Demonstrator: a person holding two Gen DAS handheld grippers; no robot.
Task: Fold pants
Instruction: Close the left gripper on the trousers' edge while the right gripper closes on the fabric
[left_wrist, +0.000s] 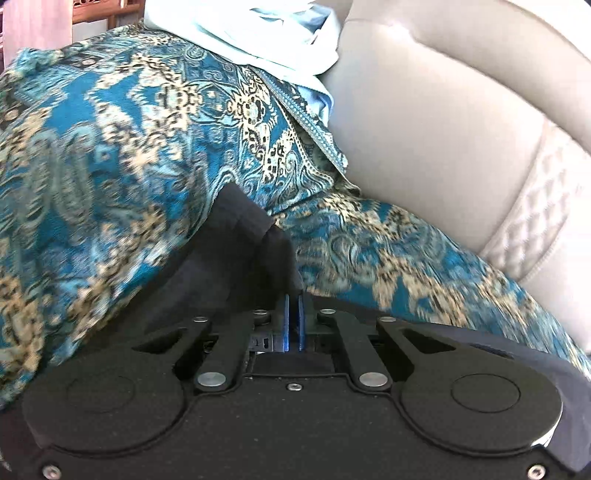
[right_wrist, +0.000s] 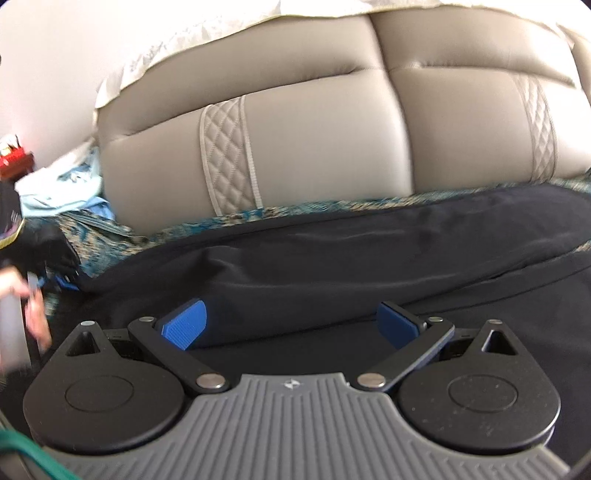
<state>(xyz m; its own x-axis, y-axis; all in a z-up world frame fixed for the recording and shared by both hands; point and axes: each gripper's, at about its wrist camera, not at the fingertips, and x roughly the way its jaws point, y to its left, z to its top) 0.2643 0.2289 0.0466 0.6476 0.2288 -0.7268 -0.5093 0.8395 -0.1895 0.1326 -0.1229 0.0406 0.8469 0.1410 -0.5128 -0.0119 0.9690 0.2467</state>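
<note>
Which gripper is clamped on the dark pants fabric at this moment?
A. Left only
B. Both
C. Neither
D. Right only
A. The left gripper has its blue pads pressed together on a fold of the pants, while the right gripper stands wide open over the cloth with nothing between its fingers.

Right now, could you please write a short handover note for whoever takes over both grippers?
Left gripper: shut on a corner of the dark pants, lifted over the teal patterned throw.
Right gripper: open, pads spread over the pants, holding nothing.
The pants lie lengthwise on the throw in front of the beige sofa back.
Done: one end gripped. Left: probably grip with the right, then fold.
</note>
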